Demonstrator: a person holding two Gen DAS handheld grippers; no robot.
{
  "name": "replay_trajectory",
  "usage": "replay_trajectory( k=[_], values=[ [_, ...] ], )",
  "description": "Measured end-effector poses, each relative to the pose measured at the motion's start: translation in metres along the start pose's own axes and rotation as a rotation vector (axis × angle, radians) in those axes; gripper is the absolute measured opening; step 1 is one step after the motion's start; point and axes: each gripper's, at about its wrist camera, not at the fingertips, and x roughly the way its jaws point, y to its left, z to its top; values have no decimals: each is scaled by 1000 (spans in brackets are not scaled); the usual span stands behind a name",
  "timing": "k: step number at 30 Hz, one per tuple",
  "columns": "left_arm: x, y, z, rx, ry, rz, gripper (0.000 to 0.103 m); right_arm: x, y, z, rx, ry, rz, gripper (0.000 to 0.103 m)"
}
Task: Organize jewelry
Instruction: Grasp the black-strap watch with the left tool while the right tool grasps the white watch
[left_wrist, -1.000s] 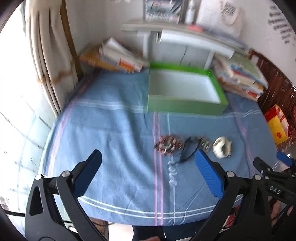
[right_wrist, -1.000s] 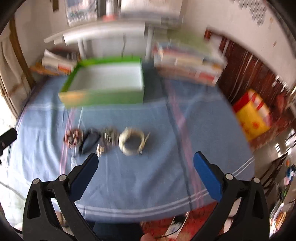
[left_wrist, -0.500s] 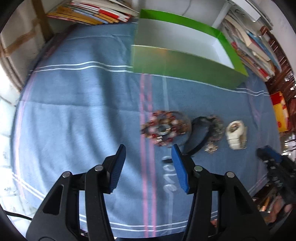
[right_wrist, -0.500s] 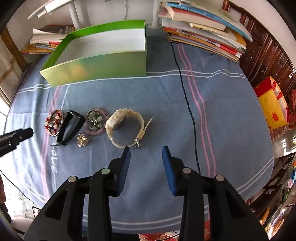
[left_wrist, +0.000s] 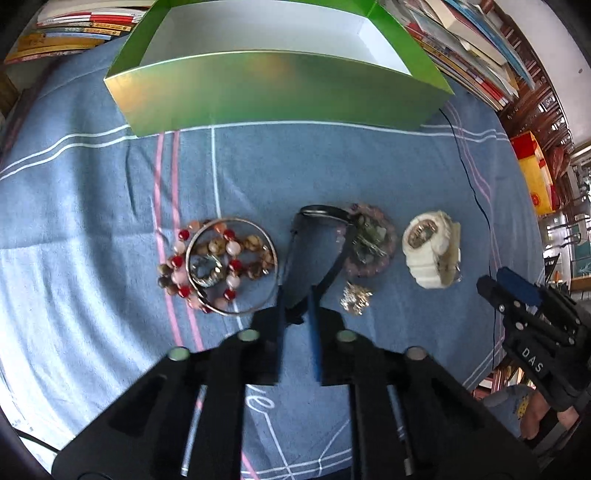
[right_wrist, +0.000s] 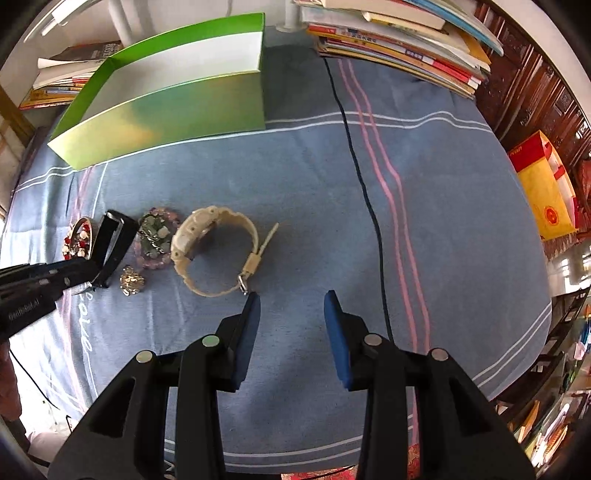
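Blue striped tablecloth (right_wrist: 314, 192) under jewelry, books (right_wrist: 399, 40)

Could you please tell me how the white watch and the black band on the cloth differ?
The chunky white plastic watch lies untouched beside the open right gripper; the slim black band has its near end between the left gripper's jaws. Both rest on the blue striped cloth.

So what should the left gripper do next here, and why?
Probably lift the black band straight up and carry it toward the green box. The left gripper looks closed on the band's near end, while the rest of it lies on the blue cloth between the bead bracelets and the white watch. The box is open, and the right gripper is open, holding nothing.
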Motion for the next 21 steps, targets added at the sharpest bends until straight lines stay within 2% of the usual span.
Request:
replay_trajectory(
  k=[1,5,7,8,11,15,17,20,21],
  values=[
    [0,3,1,-2,-3,9,1,1,0,1,2,2,1,37],
    [-5,22,2,-38,-22,39,1,4,0,5,-7,-6,6,37],
    [-8,38,4,-55,-27,114,1,4,1,6,-9,-11,6,38],
    [-8,44,3,-71,-25,126,1,4,3,6,-10,-12,8,38],
    [-13,59,0,-127,-19,99,1,2,6,6,-17,-18,12,38],
    [-32,42,-4,-72,-63,33,5,2,8,8,-21,-16,17,41],
    [-37,29,-4,-22,-77,1,19,2,8,9,-18,-17,11,43],
    [-31,4,5,42,-91,-6,41,0,8,10,-17,-25,8,51],
    [-27,-4,7,72,-84,-7,43,-1,8,10,-15,-27,7,51]
  ],
)
